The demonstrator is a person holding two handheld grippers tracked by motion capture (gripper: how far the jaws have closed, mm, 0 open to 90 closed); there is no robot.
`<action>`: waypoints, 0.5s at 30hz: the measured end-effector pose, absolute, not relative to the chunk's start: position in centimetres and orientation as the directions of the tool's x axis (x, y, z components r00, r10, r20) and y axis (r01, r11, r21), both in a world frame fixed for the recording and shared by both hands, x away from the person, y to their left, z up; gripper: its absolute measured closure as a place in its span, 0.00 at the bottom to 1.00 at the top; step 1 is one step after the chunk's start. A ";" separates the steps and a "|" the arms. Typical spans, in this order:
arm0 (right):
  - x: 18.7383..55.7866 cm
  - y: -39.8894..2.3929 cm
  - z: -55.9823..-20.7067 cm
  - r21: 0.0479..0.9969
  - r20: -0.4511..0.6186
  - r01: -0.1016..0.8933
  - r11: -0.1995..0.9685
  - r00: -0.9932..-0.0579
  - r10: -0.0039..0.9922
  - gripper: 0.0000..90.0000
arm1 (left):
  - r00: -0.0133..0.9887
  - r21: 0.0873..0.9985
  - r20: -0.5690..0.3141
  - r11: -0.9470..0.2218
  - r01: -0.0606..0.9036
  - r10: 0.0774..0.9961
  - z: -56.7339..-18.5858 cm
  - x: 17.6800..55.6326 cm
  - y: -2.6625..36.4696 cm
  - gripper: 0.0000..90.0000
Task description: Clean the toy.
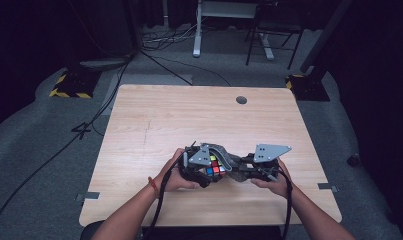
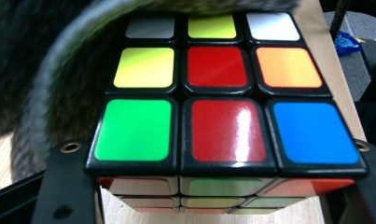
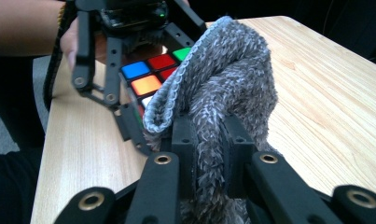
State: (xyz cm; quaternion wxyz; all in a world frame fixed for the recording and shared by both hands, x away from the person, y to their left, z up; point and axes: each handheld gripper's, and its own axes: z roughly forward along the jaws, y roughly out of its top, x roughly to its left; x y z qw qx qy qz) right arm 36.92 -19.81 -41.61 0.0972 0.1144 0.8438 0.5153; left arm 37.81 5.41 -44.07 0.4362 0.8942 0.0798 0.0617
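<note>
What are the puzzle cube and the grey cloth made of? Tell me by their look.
Puzzle cube: looks like hard black plastic with glossy coloured tiles or stickers; light glints off the red square. Grey cloth: seems a knitted, fuzzy fabric, perhaps wool or chenille; matte, with visible stitch rows and a ribbed edge. It folds limply where the right tongs pinch it.

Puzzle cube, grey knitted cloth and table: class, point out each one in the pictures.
Puzzle cube (image 2: 217, 66): left gripper view, centre red sticker of its top face.
Grey knitted cloth (image 3: 232, 70): right gripper view, upper fold above the jaws.
Table (image 1: 189, 110): high view, bare wooden top behind the hands.
</note>
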 end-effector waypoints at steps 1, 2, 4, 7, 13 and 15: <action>36.9 -19.8 -41.6 0.895 -0.043 0.092 0.436 -0.956 0.291 0.88 | 0.982 0.782 0.055 -0.620 0.069 0.179 -44.1 37.7 5.3 0.37; 36.9 -19.8 -41.6 0.898 -0.040 0.091 0.431 -0.958 0.285 0.88 | 0.981 0.781 0.066 -0.622 0.064 0.184 -44.1 37.6 5.2 0.36; 36.9 -19.9 -41.5 0.903 -0.035 0.091 0.420 -0.959 0.283 0.88 | 0.981 0.780 0.066 -0.622 0.064 0.184 -44.1 37.6 5.2 0.36; 36.9 -19.8 -41.5 0.906 -0.034 0.090 0.414 -0.959 0.282 0.88 | 0.981 0.777 0.059 -0.626 0.070 0.183 -44.2 37.7 5.1 0.35; 36.0 -18.5 -41.2 0.915 -0.041 0.051 0.400 -0.975 0.219 0.88 | 0.986 0.732 0.096 -0.681 0.024 0.137 -44.7 37.0 3.9 0.37; 35.7 -17.8 -41.2 0.902 -0.076 0.023 0.431 -0.975 0.211 0.88 | 0.986 0.723 0.108 -0.690 0.012 0.131 -44.7 36.9 3.8 0.37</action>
